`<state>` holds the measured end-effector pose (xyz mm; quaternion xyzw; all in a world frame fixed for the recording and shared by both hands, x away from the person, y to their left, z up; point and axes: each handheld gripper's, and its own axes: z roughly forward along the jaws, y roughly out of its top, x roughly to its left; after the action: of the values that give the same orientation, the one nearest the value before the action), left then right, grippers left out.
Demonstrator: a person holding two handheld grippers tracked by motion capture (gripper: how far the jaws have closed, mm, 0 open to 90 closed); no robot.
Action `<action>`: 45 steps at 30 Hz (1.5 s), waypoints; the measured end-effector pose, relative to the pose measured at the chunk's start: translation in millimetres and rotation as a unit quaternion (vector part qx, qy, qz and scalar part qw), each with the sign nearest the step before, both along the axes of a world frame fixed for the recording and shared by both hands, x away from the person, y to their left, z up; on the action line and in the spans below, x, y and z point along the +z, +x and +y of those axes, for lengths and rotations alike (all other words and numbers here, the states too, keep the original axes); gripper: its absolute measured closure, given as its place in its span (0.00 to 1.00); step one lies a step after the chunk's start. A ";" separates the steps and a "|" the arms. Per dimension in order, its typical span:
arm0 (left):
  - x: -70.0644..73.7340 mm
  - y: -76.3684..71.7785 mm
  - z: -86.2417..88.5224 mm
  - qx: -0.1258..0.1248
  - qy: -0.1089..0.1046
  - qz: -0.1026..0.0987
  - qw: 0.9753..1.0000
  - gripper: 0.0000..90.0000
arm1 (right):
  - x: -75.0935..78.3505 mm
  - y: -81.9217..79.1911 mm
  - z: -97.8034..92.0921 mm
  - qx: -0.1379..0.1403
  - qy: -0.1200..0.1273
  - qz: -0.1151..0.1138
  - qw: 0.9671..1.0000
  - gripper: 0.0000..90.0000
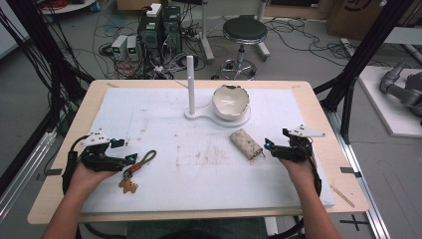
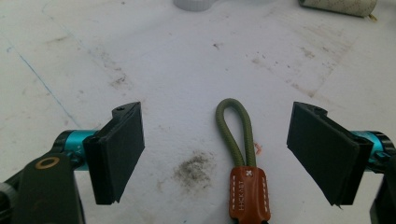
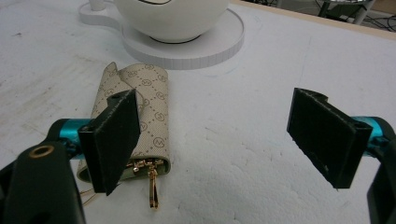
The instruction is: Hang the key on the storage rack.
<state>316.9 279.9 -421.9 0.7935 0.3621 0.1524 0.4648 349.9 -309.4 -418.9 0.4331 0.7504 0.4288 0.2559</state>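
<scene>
Wooden table (image 1: 59,199); white mat (image 1: 199,164) carries stand (image 1: 219,117), key pouch (image 1: 246,144), keychain (image 1: 137,169).

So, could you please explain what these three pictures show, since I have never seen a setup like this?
There is no robot here: a person holds a hand tool with two black jaws in each hand. The high view looks down on the table, with the left gripper and the right gripper at either side. The other two pictures come from cameras riding on each tool, looking along its jaws. On the white mat lie a keychain with a green loop, a patterned key pouch, and a white stand with a post and a bowl. Both pairs of jaws are open and hold nothing; the keychain's loop lies between the left ones, and the pouch lies by the right ones.
</scene>
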 end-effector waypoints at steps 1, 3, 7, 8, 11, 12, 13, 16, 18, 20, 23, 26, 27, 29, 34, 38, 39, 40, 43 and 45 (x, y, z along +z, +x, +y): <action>0.0 0.0 0.0 0.000 0.000 0.000 1.000 0.21 | 0.0 0.0 0.0 0.000 0.000 0.000 1.000 0.20; -2.7 0.4 -1.5 -0.007 0.006 0.011 1.000 0.21 | -0.7 1.2 1.5 0.001 -0.002 0.003 1.000 0.20; -7.2 0.2 -3.4 -0.017 0.028 0.026 0.999 0.22 | -0.3 1.8 2.4 0.002 -0.003 0.002 1.000 0.20; -8.7 0.0 -4.3 -0.018 0.029 0.029 0.999 0.22 | -0.3 1.8 2.4 0.002 -0.002 0.002 1.000 0.20; -12.9 -0.5 -6.2 -0.032 0.043 0.045 0.998 0.28 | -0.5 2.0 2.5 0.003 -0.004 0.002 1.000 0.20; -14.3 -0.6 -7.0 -0.036 0.049 0.049 0.997 0.29 | -0.4 1.9 2.8 0.003 -0.004 0.002 1.000 0.20; -14.3 -0.6 -7.0 -0.036 0.049 0.049 0.997 0.32 | -0.4 1.9 2.8 0.003 -0.004 0.002 1.000 0.20; -20.1 -1.0 -13.5 -0.055 0.086 0.065 0.993 0.44 | -0.3 1.8 2.7 0.003 -0.004 0.002 1.000 0.20; -20.9 -2.3 -16.7 -0.056 0.109 0.061 0.991 0.52 | -0.5 2.1 2.4 0.002 -0.004 0.003 1.000 0.20; -19.5 -2.9 -17.6 -0.047 0.118 0.061 0.990 0.59 | -0.7 2.0 2.5 0.002 -0.005 0.004 1.000 0.20; -18.7 -3.6 -17.5 -0.050 0.120 0.062 0.990 0.72 | -0.7 2.0 2.6 0.002 -0.005 0.004 1.000 0.20; -17.0 -4.8 -19.4 -0.056 0.134 0.059 0.988 0.76 | -1.2 2.7 2.7 0.002 -0.005 0.005 1.000 0.20; -16.5 -4.9 -20.4 -0.058 0.137 0.058 0.987 0.77 | -1.2 2.8 2.7 0.001 -0.005 0.006 1.000 0.20; -15.9 -4.8 -21.1 -0.059 0.140 0.058 0.987 0.78 | -1.2 2.7 2.7 0.001 -0.005 0.006 1.000 0.20; -10.3 -4.3 -22.6 -0.056 0.144 0.043 0.987 0.79 | -0.7 1.8 3.5 0.004 -0.005 0.004 1.000 0.20; 0.6 -5.0 -19.1 -0.038 0.111 0.020 0.993 0.79 | -1.6 2.9 4.0 0.005 -0.007 0.004 1.000 0.20; 3.5 -4.5 -18.6 -0.035 0.103 0.012 0.994 0.79 | -1.9 3.3 4.0 0.005 -0.007 0.004 1.000 0.20; 6.5 -3.8 -18.4 -0.031 0.097 0.006 0.995 0.79 | -2.2 3.5 3.9 0.006 -0.006 0.006 1.000 0.20; 14.3 -0.8 -20.7 -0.026 0.085 -0.013 0.996 0.79 | -2.5 2.0 2.6 0.008 -0.005 0.011 1.000 0.20; 16.6 0.2 -22.3 -0.023 0.080 -0.020 0.996 0.79 | -2.6 -0.5 1.1 0.007 -0.006 0.009 1.000 0.20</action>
<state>317.1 257.5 -405.3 0.8331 0.3207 0.1864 0.4103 349.4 -308.3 -421.5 0.4300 0.7580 0.4226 0.2490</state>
